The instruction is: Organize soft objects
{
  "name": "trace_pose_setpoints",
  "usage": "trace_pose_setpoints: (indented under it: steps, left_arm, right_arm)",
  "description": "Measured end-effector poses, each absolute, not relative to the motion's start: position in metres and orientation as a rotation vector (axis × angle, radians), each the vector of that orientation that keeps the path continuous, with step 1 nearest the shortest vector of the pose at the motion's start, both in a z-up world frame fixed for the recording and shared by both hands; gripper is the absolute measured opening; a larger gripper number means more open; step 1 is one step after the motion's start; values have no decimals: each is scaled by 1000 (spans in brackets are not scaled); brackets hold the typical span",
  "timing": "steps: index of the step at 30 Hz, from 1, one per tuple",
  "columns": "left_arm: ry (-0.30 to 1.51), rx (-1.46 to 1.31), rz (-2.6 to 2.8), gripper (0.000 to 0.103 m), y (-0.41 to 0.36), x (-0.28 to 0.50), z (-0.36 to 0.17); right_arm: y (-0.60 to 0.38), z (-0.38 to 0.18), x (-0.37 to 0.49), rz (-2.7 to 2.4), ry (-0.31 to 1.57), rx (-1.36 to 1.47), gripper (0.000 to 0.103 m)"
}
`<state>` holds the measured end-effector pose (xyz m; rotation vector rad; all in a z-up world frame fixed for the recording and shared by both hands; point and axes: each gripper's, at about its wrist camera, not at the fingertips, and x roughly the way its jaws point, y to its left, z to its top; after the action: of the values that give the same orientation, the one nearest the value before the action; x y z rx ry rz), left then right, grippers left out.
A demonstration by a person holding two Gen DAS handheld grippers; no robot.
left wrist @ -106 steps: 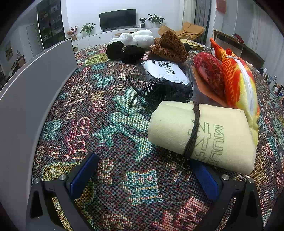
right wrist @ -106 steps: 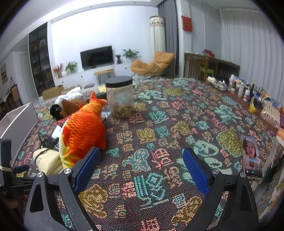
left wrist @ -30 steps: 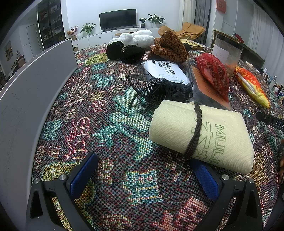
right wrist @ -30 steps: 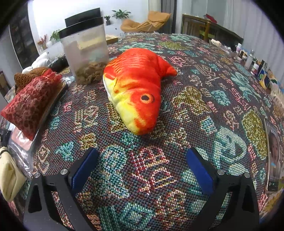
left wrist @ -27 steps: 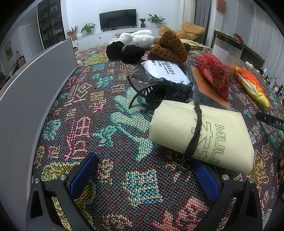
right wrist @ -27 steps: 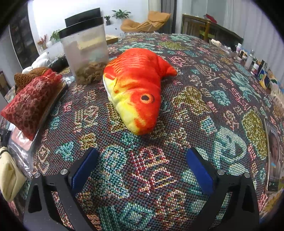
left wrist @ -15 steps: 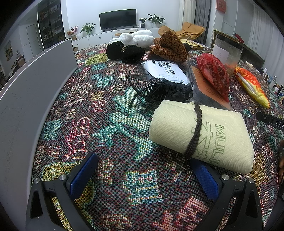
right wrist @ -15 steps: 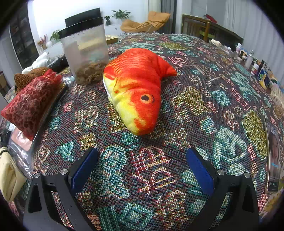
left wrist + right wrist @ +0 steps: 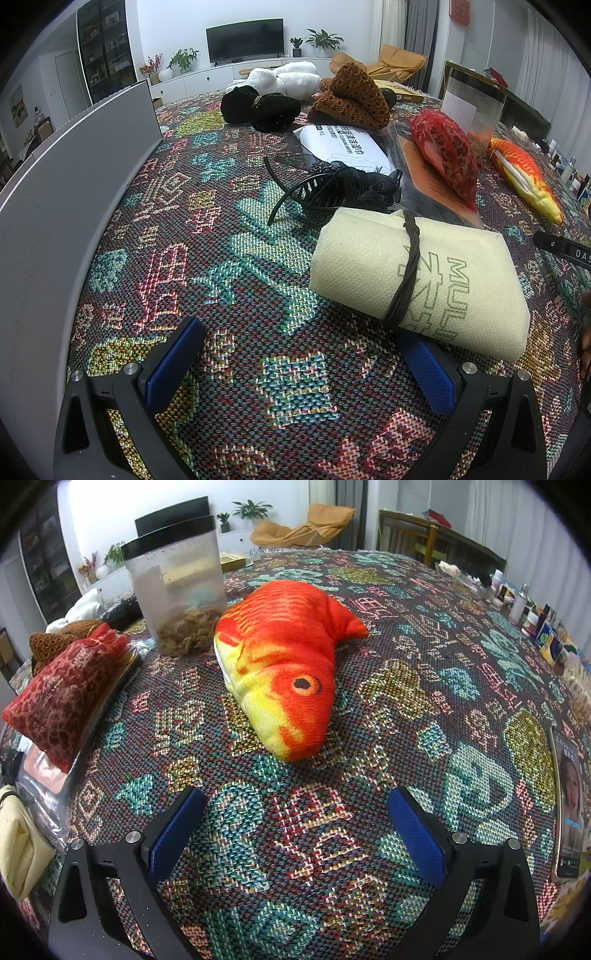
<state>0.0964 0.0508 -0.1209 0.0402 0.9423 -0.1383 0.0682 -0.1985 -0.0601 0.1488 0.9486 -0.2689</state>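
Lying centre-frame, the plush fish (image 9: 284, 672) points its long axis at the wide-open, empty right gripper (image 9: 295, 827); the left gripper (image 9: 299, 362), equally wide, waits by the rolled cloth (image 9: 417, 280).

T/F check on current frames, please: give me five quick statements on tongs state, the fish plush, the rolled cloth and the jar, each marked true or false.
1. Both tongs, left tongs and right tongs, are open and hold nothing. True.
2. The fish plush is gripped by the right tongs. False: it lies on the tablecloth ahead of them, untouched.
3. The rolled cream cloth is bound by a dark cord. True.
4. The clear jar lies tipped on its side. False: it stands upright behind the fish plush.
5. The red mesh pouch is inside the jar. False: it rests outside, to the jar's left.
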Motion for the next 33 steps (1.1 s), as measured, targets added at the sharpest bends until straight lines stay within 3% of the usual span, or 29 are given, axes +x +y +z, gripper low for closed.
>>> trace_pose_setpoints:
  steps: [11,20,27,33]
  left_arm:
    - [1033,57,-200,103,58,86,-111]
    - [981,-32,-239,103,73,82,-69]
    - [944,-23,-322,103,42,160,-19]
    - [1015,-61,-330,103,5,262,-15]
  right_arm:
    - [-199,-60,69,-269,948,149,101]
    - [-198,-60,69,-269,947,149,101]
    - [-198,-60,69,-269,947,149,101]
    - [-209,-48,63,-230,913,225,99]
